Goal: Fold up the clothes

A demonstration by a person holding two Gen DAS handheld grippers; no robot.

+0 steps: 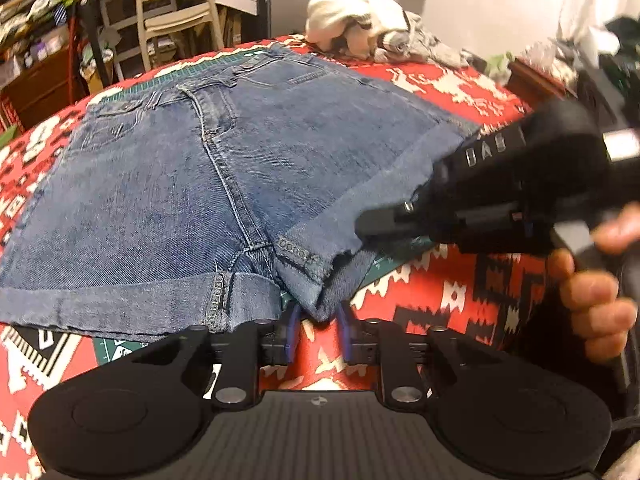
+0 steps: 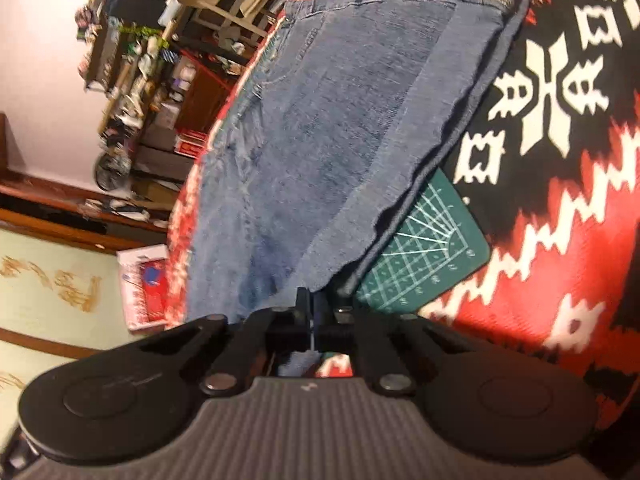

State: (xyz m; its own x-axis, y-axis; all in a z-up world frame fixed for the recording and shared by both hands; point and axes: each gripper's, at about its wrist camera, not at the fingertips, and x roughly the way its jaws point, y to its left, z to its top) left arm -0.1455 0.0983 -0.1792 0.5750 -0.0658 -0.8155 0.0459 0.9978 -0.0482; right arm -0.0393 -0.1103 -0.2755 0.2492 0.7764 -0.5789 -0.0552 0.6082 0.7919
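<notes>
Blue denim shorts (image 1: pixel 180 184) lie spread flat on a red patterned cloth (image 1: pixel 440 288), waistband at the far side. My left gripper (image 1: pixel 319 326) is at the near edge, its blue pads (image 1: pixel 294 330) pressed on the inner cuff corner of the right leg, which bunches to a point between them. My right gripper (image 1: pixel 368 228) comes in from the right, held by a hand (image 1: pixel 592 300), and sits on the same leg's cuff further out. In the right wrist view the right gripper (image 2: pixel 322 300) is shut on the cuff edge of the shorts (image 2: pixel 320 140), lifting it slightly.
A green cutting mat (image 2: pixel 420 248) lies under the shorts on the cloth. A pile of pale clothes (image 1: pixel 360 24) sits at the far edge. Beyond the table stand a cream chair (image 1: pixel 176 12) and cluttered shelves (image 2: pixel 132 80).
</notes>
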